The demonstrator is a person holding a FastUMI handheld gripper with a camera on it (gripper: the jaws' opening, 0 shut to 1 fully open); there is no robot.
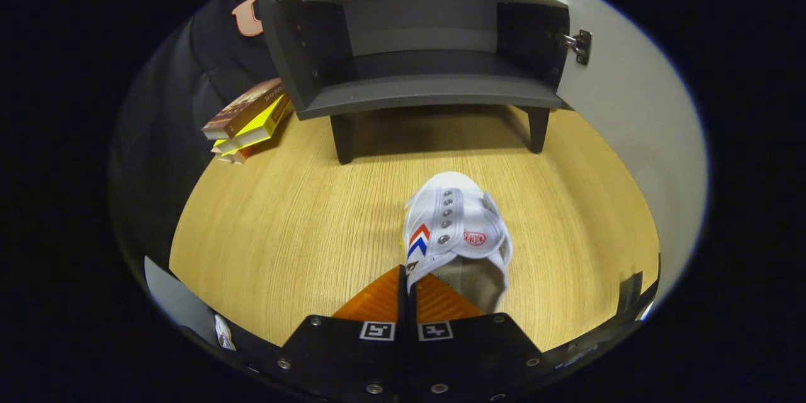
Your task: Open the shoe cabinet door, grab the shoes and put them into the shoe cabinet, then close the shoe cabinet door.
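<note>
A white canvas shoe (454,227) with red and blue chevrons on its side points toward the cabinet, its heel at my fingers. My gripper (403,277) is shut, its orange fingers (378,302) pinching the left rim of the shoe's collar. The grey shoe cabinet (422,91) stands beyond the shoe on short dark legs, its lower compartment empty. Its white door (630,113) is swung wide to the right, hung on a metal hinge (579,45).
A stack of books (249,123) lies on the wooden floor (296,220) just left of the cabinet's left leg. Bare floor stretches between the shoe and the cabinet.
</note>
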